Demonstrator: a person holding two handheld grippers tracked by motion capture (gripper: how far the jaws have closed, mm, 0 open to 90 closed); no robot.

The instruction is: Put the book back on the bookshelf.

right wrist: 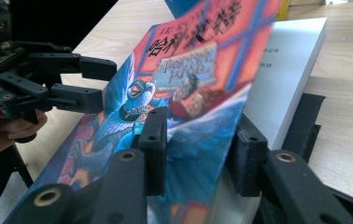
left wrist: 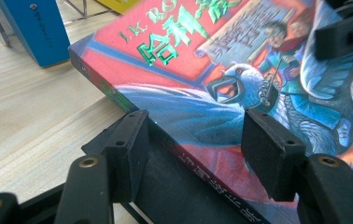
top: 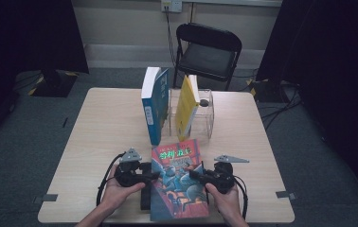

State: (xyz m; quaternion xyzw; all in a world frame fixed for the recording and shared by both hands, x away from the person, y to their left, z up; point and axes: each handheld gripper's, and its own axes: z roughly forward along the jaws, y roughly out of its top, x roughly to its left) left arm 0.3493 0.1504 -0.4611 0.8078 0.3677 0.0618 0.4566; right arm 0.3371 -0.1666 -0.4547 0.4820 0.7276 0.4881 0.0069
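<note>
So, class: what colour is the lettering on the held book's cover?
Green, on the book; clearest in the left gripper view.

We note both arms bare, no sleeves in view. Left tool (top: 149, 176) and right tool (top: 195, 174): matte black bodies, blocky black jaw pads on linked arms, brass-coloured pivot rivets. Grey three-cornered plate tops each. A black cable loops from each body.

3 books on the worktop: 1 red illustrated book (top: 179, 182) at the near edge, 1 blue book (top: 155, 104) and 1 yellow book (top: 186, 108) upright toward the far edge. 1 clear stand (top: 208, 118). 2 claws: left claw (top: 149, 176), right claw (top: 195, 176). 1 black folding chair (top: 208, 52) beyond the far edge.
</note>
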